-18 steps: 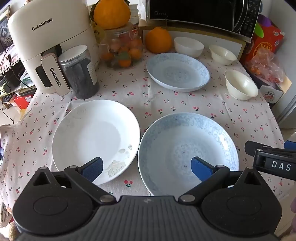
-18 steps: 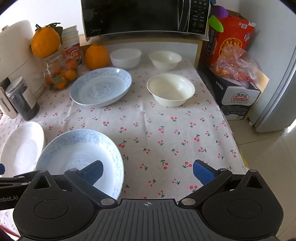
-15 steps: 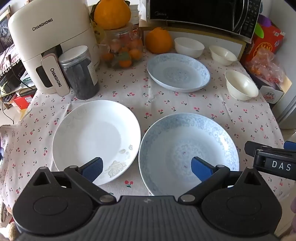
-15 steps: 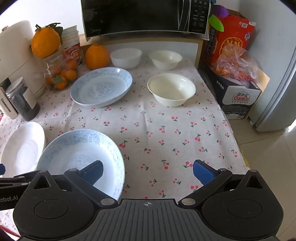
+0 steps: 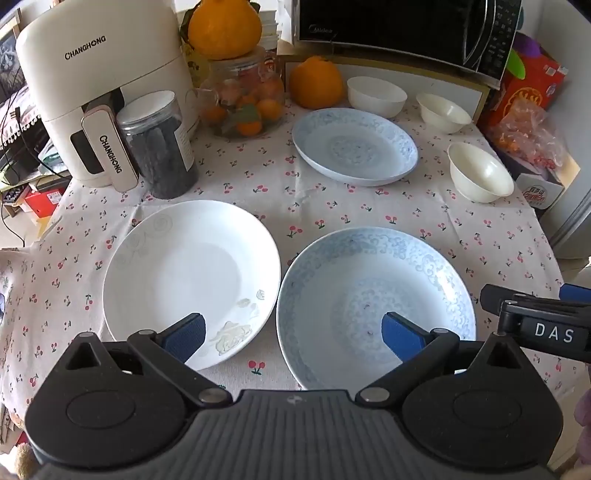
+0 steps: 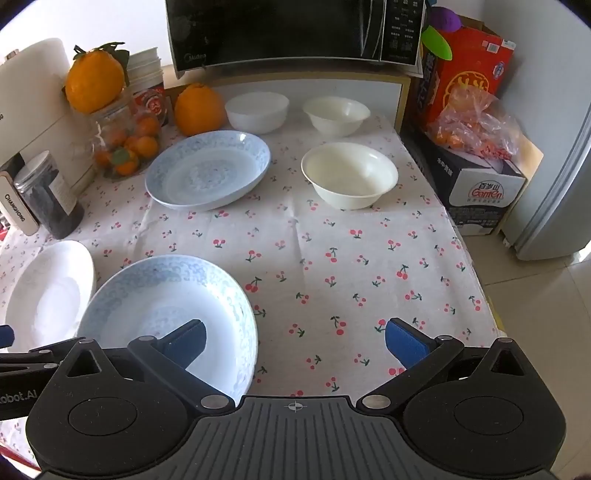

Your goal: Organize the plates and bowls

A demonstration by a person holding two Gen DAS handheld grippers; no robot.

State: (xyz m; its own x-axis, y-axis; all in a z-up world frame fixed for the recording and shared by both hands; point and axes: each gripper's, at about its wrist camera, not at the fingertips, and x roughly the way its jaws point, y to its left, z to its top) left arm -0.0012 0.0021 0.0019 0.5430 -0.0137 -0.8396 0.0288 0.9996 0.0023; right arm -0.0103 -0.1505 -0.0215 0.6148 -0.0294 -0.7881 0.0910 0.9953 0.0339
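A white plate [image 5: 184, 273] and a near blue-patterned plate [image 5: 369, 295] lie side by side at the table's front; the blue one also shows in the right wrist view [image 6: 162, 302]. A second blue plate [image 5: 354, 147] lies further back. Three cream bowls stand at the back right: one nearest [image 6: 349, 173], two by the microwave [image 6: 256, 110] [image 6: 336, 112]. My left gripper [image 5: 293, 334] is open and empty above the gap between the two front plates. My right gripper [image 6: 295, 338] is open and empty over the cloth right of the near blue plate.
An air fryer [image 5: 99, 85], a dark jar [image 5: 159, 144], a jar of oranges [image 5: 243, 107] and a large orange [image 5: 316, 81] stand at the back left. A microwave [image 6: 291, 29] sits behind. Boxes [image 6: 476, 192] stand off the table's right edge.
Both grippers have drifted slightly; the views are almost unchanged. Plates and bowls have not moved.
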